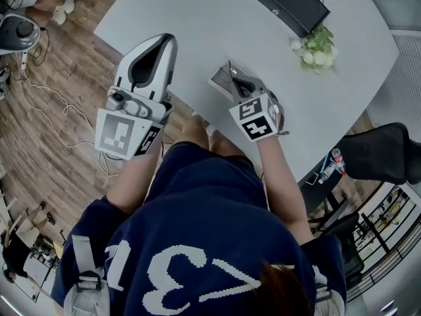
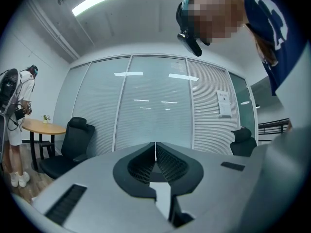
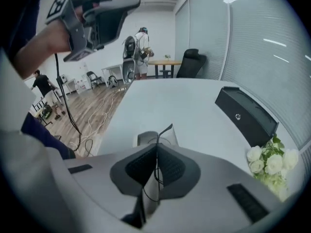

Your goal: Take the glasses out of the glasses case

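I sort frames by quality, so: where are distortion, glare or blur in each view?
Head view: fisheye bends the table edge; even light. Left gripper view: light streaks reflect on the glass wall; corners vignetted. Right gripper view: same dark corners; the flowers look slightly soft.

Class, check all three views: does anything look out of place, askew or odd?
Nothing spilled or damaged. One oddity: the left hand-held gripper is held up, aimed at the glass wall instead of the white table, jaws shut on nothing. The right hand-held gripper pinches thin black-framed glasses over the grey glasses case.
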Tool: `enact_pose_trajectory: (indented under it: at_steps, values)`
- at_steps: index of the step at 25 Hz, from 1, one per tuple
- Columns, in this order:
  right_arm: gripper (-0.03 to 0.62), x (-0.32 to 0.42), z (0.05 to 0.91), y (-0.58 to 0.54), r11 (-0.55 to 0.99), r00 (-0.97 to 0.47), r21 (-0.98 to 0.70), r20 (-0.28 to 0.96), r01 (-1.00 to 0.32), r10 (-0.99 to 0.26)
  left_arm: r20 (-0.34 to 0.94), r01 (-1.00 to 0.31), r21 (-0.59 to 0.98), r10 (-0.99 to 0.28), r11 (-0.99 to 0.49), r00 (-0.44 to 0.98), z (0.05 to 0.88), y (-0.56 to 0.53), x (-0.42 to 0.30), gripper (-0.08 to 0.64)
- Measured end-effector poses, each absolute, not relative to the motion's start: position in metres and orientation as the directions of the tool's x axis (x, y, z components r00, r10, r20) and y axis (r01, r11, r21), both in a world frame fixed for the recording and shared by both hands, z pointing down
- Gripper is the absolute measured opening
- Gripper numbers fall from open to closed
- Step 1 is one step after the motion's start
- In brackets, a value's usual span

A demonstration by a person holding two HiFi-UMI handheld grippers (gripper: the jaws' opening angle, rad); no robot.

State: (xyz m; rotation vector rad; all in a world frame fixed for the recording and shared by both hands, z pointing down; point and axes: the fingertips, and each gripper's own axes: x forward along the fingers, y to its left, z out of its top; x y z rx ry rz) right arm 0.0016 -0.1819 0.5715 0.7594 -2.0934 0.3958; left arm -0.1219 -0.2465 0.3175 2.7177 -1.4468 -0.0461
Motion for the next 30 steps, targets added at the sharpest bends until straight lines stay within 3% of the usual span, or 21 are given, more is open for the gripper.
enact_pose_trajectory:
  at_steps: [8,17,23,30]
  values:
    - [0.028,-0.005,0.471,-0.207,0.73,-0.636,-0.1,0.58,-0.676,-0.509,-0.058,-0.833,0.027,-0.833,-0.552,0.55,0.286,-0.251,-0.124,0.02]
    - [0.028,-0.014,0.354,-0.233,0.72,-0.696,-0.017,0.273,-0.694,-0.664,-0.138,-0.862,-0.042,-0.852,-0.505,0.506,0.24,-0.252,-0.145,0.02]
    - [0.028,0.011,0.312,-0.231,0.639,-0.625,0.025,0.184,-0.769,-0.759,-0.164,-0.84,-0.058,-0.825,-0.539,0.541,0.225,-0.253,-0.133,0.02]
    - [0.028,0.102,0.274,-0.204,0.39,-0.385,0.039,0.097,-0.92,-0.918,-0.197,-0.711,-0.055,-0.69,-0.701,0.696,0.214,-0.259,-0.057,0.02]
